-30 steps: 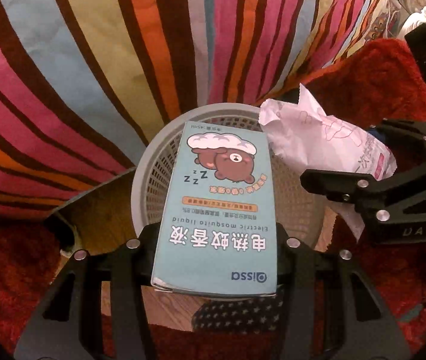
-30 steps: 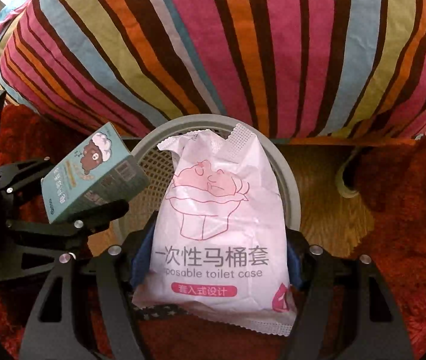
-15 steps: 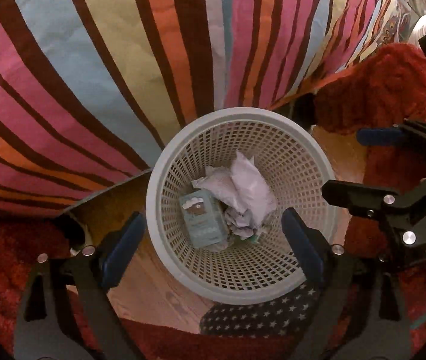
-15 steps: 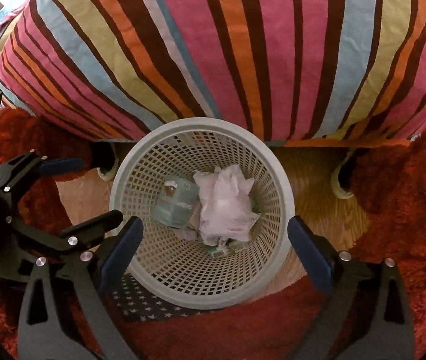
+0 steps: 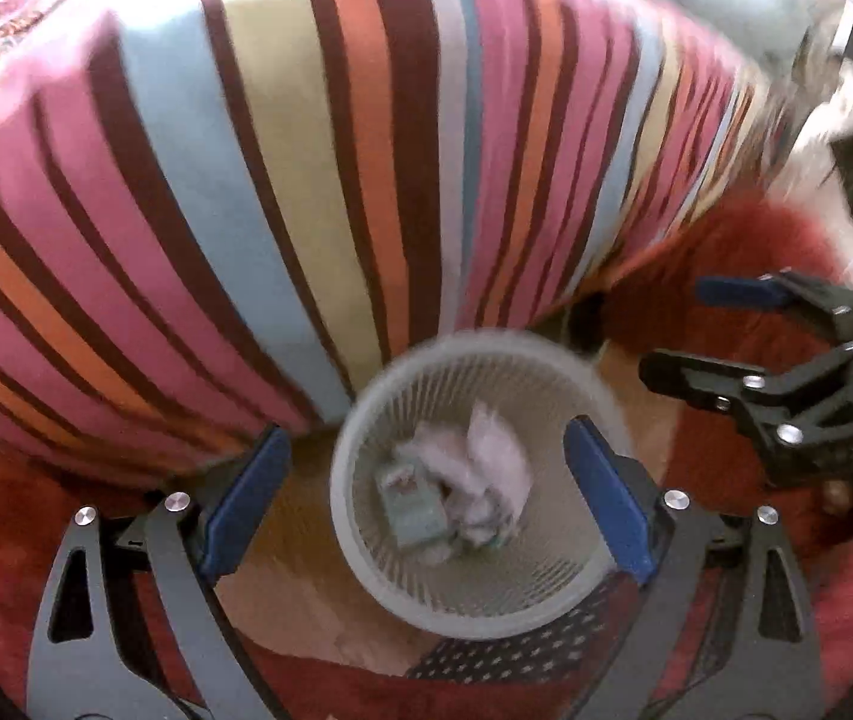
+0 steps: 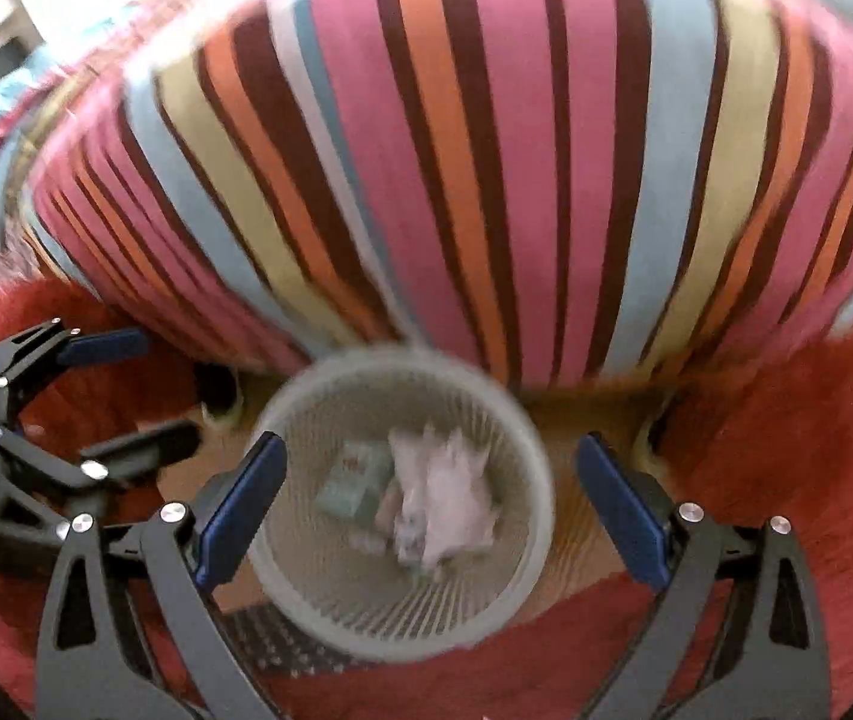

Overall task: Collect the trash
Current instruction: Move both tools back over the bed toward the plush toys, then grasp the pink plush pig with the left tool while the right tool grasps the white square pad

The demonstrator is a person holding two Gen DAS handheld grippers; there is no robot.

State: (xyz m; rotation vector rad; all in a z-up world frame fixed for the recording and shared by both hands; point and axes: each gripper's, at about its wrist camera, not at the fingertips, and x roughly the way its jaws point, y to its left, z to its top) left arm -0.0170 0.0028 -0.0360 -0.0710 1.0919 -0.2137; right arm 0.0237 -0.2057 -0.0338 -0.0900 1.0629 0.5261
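Below my tongs, basket (image 5: 474, 612) holds box (image 5: 411, 510) at 9 o'clock of wrapper (image 5: 495, 474) | left tongs (image 5: 426, 504), right tongs (image 6: 432, 504) just released, empty | drop done

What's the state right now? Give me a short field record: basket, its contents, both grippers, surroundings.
basket: grey mesh wastebasket, upright on wood floor
contents: teal box beside pink-white wrapper, other scraps under them, blurred
left gripper: open, empty, above the basket
right gripper: open, empty, above the basket
surroundings: striped bedding behind the basket, red rug around it
image quality: motion blur in both views
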